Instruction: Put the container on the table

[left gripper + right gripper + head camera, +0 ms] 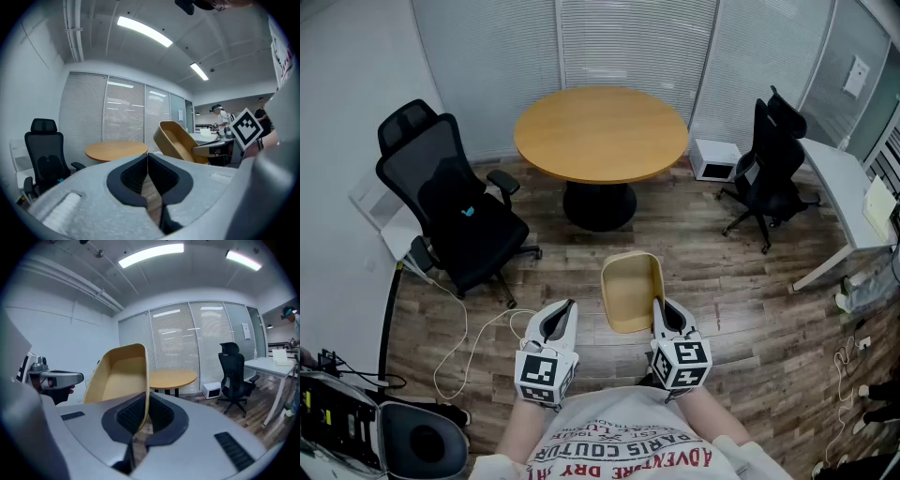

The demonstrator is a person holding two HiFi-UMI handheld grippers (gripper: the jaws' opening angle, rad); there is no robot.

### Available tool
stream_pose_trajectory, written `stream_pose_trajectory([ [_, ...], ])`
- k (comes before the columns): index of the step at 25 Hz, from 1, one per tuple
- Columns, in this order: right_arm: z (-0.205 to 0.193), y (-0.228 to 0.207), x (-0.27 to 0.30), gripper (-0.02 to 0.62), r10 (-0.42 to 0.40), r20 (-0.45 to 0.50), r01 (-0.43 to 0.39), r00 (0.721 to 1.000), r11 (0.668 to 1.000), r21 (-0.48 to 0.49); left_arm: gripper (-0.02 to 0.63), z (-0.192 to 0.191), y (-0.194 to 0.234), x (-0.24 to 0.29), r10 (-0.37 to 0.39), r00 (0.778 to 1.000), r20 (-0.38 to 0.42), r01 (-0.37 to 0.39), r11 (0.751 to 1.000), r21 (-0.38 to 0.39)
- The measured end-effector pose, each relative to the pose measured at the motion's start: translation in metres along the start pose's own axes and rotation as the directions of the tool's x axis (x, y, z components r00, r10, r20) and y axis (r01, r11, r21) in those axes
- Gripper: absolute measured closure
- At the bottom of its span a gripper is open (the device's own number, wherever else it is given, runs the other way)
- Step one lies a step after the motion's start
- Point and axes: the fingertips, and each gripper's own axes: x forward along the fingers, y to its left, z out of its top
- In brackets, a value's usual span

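Note:
A tan open container [631, 292] hangs in the air in front of me, its right wall pinched by my right gripper [659, 307], which is shut on it. In the right gripper view the container [119, 377] rises to the left of the jaws with its thin wall between the pads. My left gripper [570, 306] is shut and empty, a little left of the container [176, 141]. The round wooden table [600, 133] stands farther ahead, its top bare; the same table [116, 149] lies beyond the left jaws.
A black office chair [455, 202] stands to the left and another [771, 169] to the right. A white desk [844, 202] runs along the right side. A small white box [714, 158] sits on the floor by the blinds. Cables [473, 342] trail across the wooden floor.

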Motion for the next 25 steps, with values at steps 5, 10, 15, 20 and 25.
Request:
stream_pose_trajectory([
  [5,0.001,0.003,0.002,0.581,-0.004,-0.001,0.004,1.0,1.0,-0.009,0.594,0.001,0.003,0.0,-0.011,1.0,0.0,0.011,1.0,-0.001],
  [10,-0.001,0.002,0.006,0.58,-0.014,-0.006,0.014,1.0,1.0,0.0,0.594,-0.002,0.007,0.005,-0.017,1.0,-0.005,0.017,1.0,-0.001],
  [15,-0.001,0.001,0.009,0.58,-0.02,-0.005,0.02,1.0,1.0,0.019,0.594,0.0,0.008,0.007,-0.027,1.0,-0.002,0.027,1.0,0.004],
  [20,-0.001,0.003,0.016,0.58,-0.02,-0.014,0.02,1.0,1.0,0.023,0.594,-0.002,0.011,0.013,-0.049,0.999,-0.016,0.049,0.999,0.007],
  [25,-0.009,-0.006,0.031,0.58,-0.022,-0.046,0.023,0.999,0.999,0.035,0.594,-0.005,0.008,0.027,-0.079,0.997,-0.024,0.079,0.997,0.009],
])
